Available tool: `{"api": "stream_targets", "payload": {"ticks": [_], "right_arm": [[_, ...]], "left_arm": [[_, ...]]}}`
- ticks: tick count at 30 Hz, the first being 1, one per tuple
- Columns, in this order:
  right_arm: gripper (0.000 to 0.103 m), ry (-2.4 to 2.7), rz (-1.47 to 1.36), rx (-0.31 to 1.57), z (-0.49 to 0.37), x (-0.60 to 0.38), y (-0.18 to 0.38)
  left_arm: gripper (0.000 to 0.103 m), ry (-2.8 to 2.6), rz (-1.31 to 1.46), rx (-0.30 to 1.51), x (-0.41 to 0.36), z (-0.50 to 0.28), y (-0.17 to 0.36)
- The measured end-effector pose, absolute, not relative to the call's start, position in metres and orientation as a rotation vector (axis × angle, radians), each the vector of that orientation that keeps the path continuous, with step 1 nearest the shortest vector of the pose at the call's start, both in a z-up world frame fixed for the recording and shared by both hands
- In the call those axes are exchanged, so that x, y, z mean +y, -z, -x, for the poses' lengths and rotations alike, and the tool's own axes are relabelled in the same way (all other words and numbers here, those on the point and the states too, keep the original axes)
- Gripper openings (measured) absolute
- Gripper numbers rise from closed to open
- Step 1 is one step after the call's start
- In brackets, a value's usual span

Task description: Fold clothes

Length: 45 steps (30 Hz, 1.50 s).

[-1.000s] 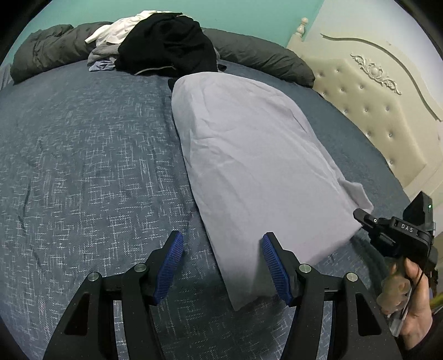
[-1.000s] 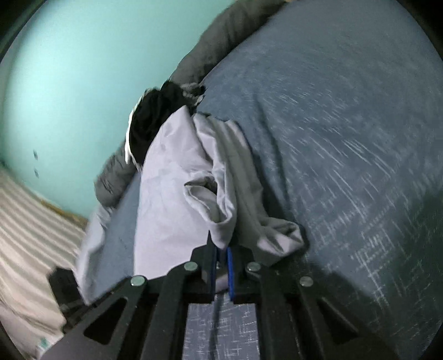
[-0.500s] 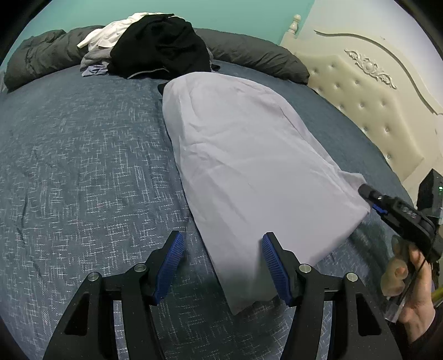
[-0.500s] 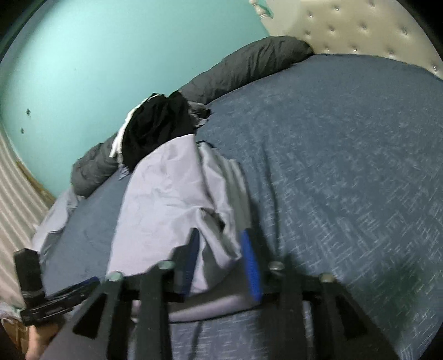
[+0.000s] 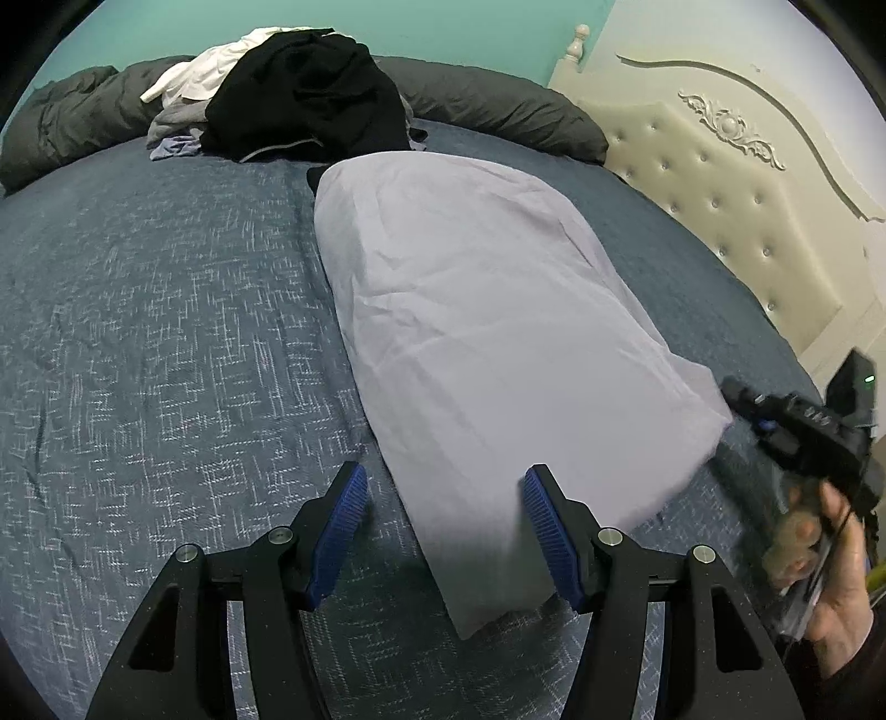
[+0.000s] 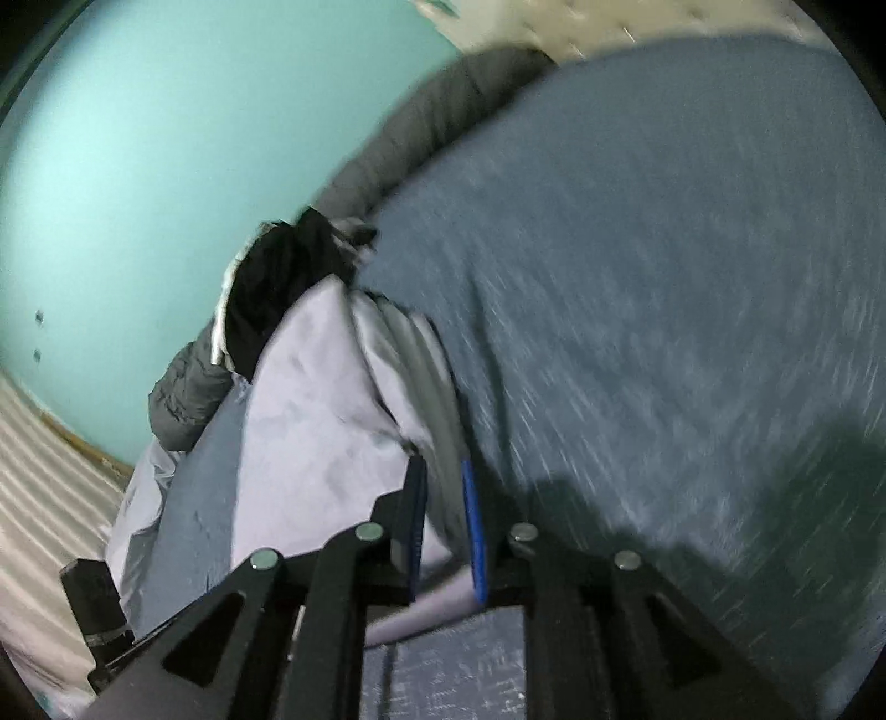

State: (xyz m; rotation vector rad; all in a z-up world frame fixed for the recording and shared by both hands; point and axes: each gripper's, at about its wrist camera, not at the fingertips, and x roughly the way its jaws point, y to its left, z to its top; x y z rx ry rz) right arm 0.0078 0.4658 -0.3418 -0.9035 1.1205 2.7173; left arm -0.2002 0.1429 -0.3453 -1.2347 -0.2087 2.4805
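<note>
- The left wrist view was taken from just above the near edge of the bed [image 5: 138,343], angled downward along the left gripper [image 5: 443,526] toward the far edge and the teal wall [image 5: 443,22].
- The headboard [image 5: 720,183] was caught at the right of that view, and the right gripper [image 5: 797,426] at the bed's right corner.
- The right wrist view was taken close above that corner, rolled and blurred, facing across the bed [image 6: 637,277].
- The pale garment [image 5: 487,332], the dark clothes pile [image 5: 310,94] and the wall were shared by both views.
</note>
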Motion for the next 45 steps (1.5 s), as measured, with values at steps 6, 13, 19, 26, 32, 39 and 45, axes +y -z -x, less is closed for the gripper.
{"api": "stream_targets", "payload": {"ticks": [6, 13, 19, 26, 32, 39, 45], "right_arm": [[0.014, -2.831, 0.974, 0.911, 0.017, 0.445, 0.319], [0.000, -2.645, 1.306, 0.825, 0.047, 0.446, 0.371], [0.000, -2.615, 1.362, 0.758, 0.051, 0.446, 0.388], [0.000, -2.682, 1.331, 0.750, 0.045, 0.459, 0.349], [0.003, -2.860, 1.316, 0.573, 0.076, 0.455, 0.287], [0.003, -2.933, 1.431, 0.472, 0.149, 0.436, 0.283], [0.003, -2.942, 1.534, 0.382, 0.212, 0.416, 0.297]], "left_arm": [[0.063, -2.484, 1.229, -0.197, 0.142, 0.202, 0.345], [0.063, -2.500, 1.246, -0.246, 0.132, 0.209, 0.348], [0.064, -2.489, 1.272, -0.266, 0.131, 0.213, 0.352], [0.064, -2.495, 1.299, -0.287, 0.130, 0.220, 0.355], [0.066, -2.520, 1.277, -0.309, 0.127, 0.246, 0.346], [0.066, -2.571, 1.269, -0.317, 0.115, 0.282, 0.345], [0.066, -2.585, 1.289, -0.297, 0.114, 0.315, 0.354]]}}
